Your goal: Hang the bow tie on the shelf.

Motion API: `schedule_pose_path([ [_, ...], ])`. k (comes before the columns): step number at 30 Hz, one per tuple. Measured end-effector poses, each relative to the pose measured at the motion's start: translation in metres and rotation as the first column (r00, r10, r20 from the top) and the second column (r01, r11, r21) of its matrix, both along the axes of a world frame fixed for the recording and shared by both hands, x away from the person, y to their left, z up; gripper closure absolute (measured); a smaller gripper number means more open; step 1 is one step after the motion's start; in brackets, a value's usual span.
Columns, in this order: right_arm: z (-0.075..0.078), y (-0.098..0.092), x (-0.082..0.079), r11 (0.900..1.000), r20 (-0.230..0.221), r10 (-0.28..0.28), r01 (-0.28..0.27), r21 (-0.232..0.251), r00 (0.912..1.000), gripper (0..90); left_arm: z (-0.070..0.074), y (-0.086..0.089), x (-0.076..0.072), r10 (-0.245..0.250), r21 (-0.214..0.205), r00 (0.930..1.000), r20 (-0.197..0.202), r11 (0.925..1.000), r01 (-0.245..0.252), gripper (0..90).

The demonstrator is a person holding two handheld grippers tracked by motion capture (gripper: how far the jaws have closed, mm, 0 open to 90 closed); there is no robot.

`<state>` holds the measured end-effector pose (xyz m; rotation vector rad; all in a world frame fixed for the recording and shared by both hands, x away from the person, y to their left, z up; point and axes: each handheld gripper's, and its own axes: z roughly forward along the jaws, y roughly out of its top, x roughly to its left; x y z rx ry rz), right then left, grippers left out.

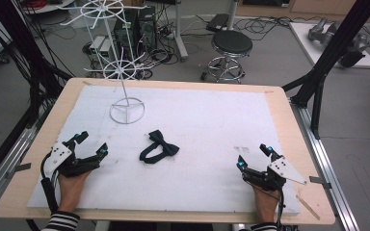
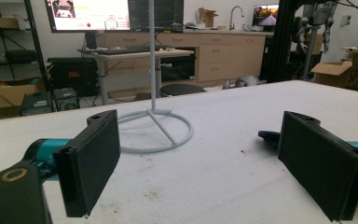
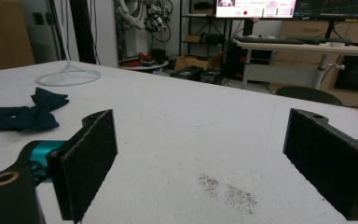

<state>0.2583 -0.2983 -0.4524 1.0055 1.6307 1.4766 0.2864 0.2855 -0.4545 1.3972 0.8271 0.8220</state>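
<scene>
Two tools released: I rest left tool [image 1: 90, 146] and right tool [image 1: 254, 156] on counter [image 1: 279, 110]. Bow tie [image 1: 158, 147] between; limp fabric may slip my pinch.

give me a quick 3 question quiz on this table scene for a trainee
1. True or false: the bow tie already hangs on the white wire stand.
2. Multiple choice: where does the bow tie lie? A) between the two grippers, near the middle of the white mat; B) under the right gripper; C) on the stool.
3. Fill in: the jaws of the left gripper are ____.

Key:
1. False. It lies flat on the mat, nearer the person than the stand's ring base.
2. A.
3. Open, with nothing between them; the right gripper's jaws are open too.
</scene>
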Motion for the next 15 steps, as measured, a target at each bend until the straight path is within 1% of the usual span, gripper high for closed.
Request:
schedule_pose_path([
  [2,0.0000,-0.0008,0.0007,1.0000,0.007,0.001,-0.001,-0.004,1.0000,8.8,0.0000,0.0003,0.0001,0.000,-0.004,1.0000,-0.003,1.0000,0.000,13.6],
  [10,-0.0002,-0.0010,0.0005,1.0000,0.008,-0.001,0.001,0.004,1.0000,8.8,0.0001,0.0002,0.0006,0.000,-0.012,1.0000,-0.006,0.9999,0.000,13.6],
  [15,-0.0002,-0.0012,0.0001,1.0000,0.005,-0.002,0.002,0.009,1.0000,8.8,0.0007,0.0000,0.0021,0.008,-0.010,0.9997,-0.023,0.9999,-0.008,13.6],
])
